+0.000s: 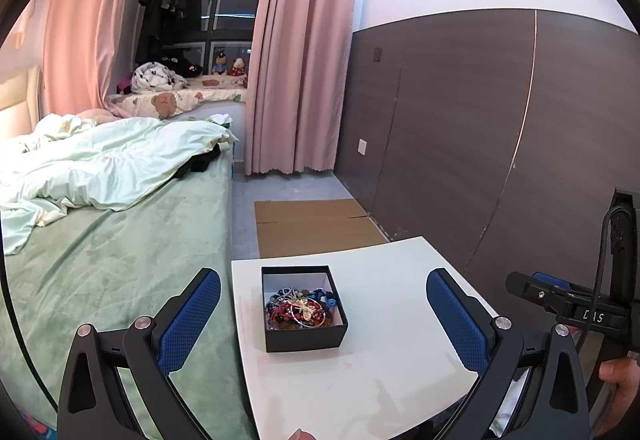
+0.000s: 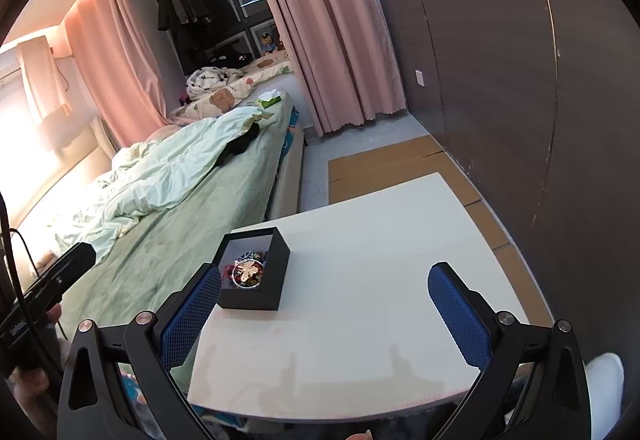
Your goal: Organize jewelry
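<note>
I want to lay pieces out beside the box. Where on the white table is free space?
The white table is bare right of the black box, toward the dark wall panel, and along its near edge. The bed-side corner is crowded by the box.

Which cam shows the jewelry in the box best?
Left wrist. It looks down into the open black box, so the jewelry pile shows nearly whole. In the right wrist view the box is seen from the side, and its near wall and the right gripper's finger hide part of the pile.
</note>
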### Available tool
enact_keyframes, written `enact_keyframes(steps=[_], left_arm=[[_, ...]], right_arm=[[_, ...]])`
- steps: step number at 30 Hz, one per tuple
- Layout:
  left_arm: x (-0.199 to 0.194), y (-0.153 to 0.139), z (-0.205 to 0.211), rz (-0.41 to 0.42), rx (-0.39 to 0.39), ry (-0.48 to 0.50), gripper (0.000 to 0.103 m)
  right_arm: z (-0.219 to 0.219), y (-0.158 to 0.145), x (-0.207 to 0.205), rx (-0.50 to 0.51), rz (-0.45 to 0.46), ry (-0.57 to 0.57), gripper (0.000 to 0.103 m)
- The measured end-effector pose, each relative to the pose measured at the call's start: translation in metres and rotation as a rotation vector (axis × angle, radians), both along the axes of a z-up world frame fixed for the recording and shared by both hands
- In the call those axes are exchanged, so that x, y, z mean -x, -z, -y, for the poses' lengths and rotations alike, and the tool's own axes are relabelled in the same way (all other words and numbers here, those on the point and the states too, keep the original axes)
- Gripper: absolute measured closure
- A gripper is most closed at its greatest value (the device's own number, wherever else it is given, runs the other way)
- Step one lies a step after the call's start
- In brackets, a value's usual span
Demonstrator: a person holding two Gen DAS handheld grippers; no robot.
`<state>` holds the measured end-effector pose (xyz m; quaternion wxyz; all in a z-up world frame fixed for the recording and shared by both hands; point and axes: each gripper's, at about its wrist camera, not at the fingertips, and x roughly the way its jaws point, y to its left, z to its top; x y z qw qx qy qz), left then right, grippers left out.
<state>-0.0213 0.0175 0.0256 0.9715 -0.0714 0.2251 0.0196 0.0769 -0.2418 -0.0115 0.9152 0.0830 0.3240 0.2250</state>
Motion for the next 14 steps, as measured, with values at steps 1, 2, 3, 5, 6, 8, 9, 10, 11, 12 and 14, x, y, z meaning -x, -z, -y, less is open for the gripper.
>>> enact_keyframes(steps=[1,2,3,5,6,8,9,10,11,12,14], left_arm=[[0.0005,-0.0001,0.0008,0.000,-0.003,-0.002,0.000],[0.0007,0.0000,0.0016,0.001,-0.007,-0.005,0.000],[0.0004,-0.0003,0.0024,0.001,-0.012,-0.007,0.000],[0.0002,-0.0005,0.0046,0.002,-0.020,-0.004,0.000],[-0.0002,-0.0004,0.0054,0.002,-0.023,0.001,0.000],[-0.0015,0.0004,0.0070,-0.004,-0.032,0.011,0.000],[-0.0025,0.0008,0.0068,-0.010,-0.035,0.010,0.000],[-0.0034,0.0015,0.0065,-0.015,-0.035,0.012,0.000],[-0.0041,0.0020,0.0058,-0.018,-0.029,0.015,0.000],[-0.0046,0.0023,0.0048,-0.018,-0.023,0.017,0.000],[-0.0065,0.0030,0.0034,-0.022,-0.015,0.021,0.000]], right_arm=[[0.0003,0.0003,-0.0003,0.000,0.001,0.000,0.000],[0.0000,0.0000,0.0000,0.002,0.002,0.001,0.000],[-0.0001,0.0001,0.0000,0.003,0.002,0.001,0.000],[-0.0008,0.0007,-0.0007,0.006,0.002,0.002,0.000],[-0.0003,0.0016,-0.0011,0.009,0.001,0.004,0.000],[0.0010,0.0039,-0.0029,0.017,-0.005,0.011,0.000],[0.0003,0.0046,-0.0040,0.020,-0.009,0.013,0.000],[0.0010,0.0057,-0.0045,0.020,-0.014,0.015,0.000],[0.0021,0.0069,-0.0053,0.021,-0.018,0.017,0.000],[0.0019,0.0069,-0.0048,0.020,-0.020,0.017,0.000],[0.0016,0.0062,-0.0043,0.021,-0.015,0.016,0.000]])
